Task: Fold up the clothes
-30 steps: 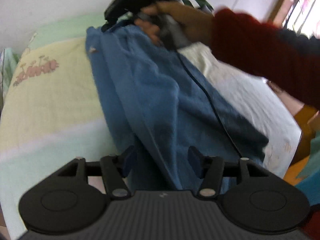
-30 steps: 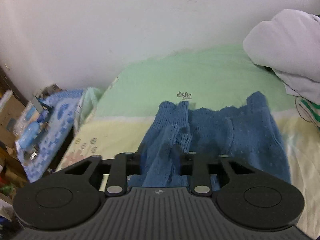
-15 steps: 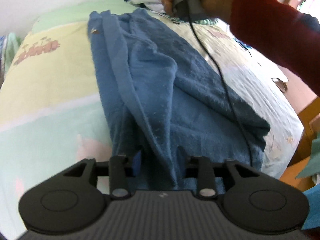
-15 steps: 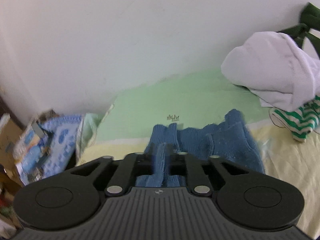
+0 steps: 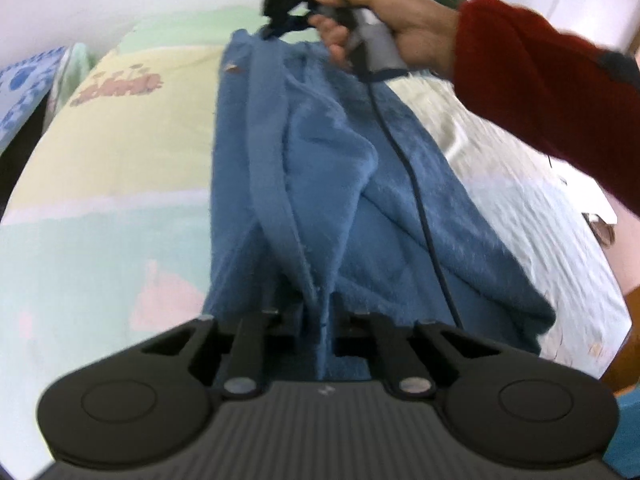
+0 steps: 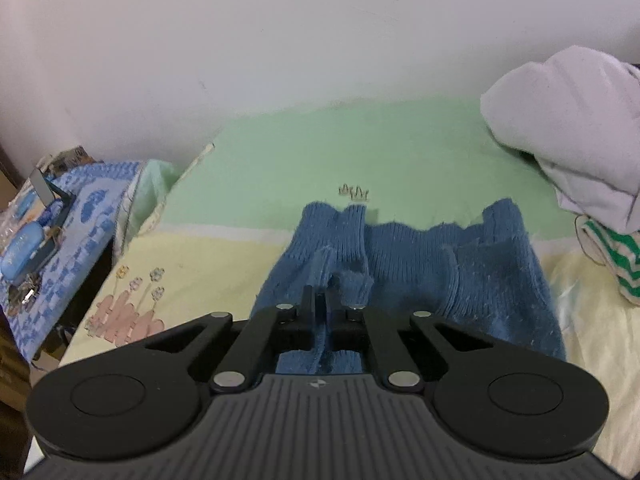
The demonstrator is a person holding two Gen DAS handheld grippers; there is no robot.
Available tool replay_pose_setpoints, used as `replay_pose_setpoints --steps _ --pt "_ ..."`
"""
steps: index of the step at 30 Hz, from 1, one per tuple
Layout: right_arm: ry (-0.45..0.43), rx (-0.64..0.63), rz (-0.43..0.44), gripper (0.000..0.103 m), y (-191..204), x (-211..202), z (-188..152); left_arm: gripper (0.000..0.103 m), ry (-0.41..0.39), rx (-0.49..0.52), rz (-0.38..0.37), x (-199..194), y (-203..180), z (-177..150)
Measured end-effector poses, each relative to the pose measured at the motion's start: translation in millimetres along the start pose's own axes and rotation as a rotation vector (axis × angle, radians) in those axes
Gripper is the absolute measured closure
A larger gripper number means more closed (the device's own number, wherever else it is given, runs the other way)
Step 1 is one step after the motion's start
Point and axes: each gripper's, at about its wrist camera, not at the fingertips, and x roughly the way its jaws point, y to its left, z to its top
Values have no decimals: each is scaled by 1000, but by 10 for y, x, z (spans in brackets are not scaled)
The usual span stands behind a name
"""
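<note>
Pastel cotton, in bands of green, yellow and mint, covers the bed [image 5: 100,152], and the blue knitted sweater [image 5: 332,184] lies lengthwise down its middle, ribbed hem towards the wall. A white bundle of laundry [image 6: 568,136] sits on the bed to the right of the hem, with a green-striped garment [image 6: 612,260] tucked under it. A side stand under a blue patterned cloth [image 6: 80,216] touches the bed's left edge.

The left hand-held gripper [image 5: 320,320] has its jaws together, clamped on a fold of the sweater at the near end. The right hand-held gripper [image 6: 326,308], carried by a hand [image 5: 384,28] in a red sleeve, is likewise pinched on a rib of the hem at the far end; its black cable [image 5: 416,200] trails over the knit.

The step looks like an early lengthwise fold, with both ends gripped. To do it well, the two grips should probably lift together and keep the knit lightly taut, so the loose flap on the right does not bunch. Carrying the held edge across in one level sweep would likely lay a straighter crease.

Open bedding lies to the left of the sweater, which gives room to swing. The right side is tighter: the laundry is near the hem, and the bed's edge falls away beyond the sweater's right side. The cable could snag the fold.
</note>
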Motion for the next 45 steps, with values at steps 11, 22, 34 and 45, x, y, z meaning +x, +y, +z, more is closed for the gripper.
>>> replay_pose_setpoints --steps 11,22,34,45 --pt "-109 146 103 98 -281 -478 53 103 -81 27 -1 -250 -82 97" --pt "-311 357 98 98 -397 -1386 41 103 -90 96 -50 -288 -126 66" --pt "-300 274 -137 98 -38 -918 88 103 -90 -4 4 -119 256 122" --pt "-110 196 -66 93 9 124 -60 103 -69 -157 -60 -114 621 98"
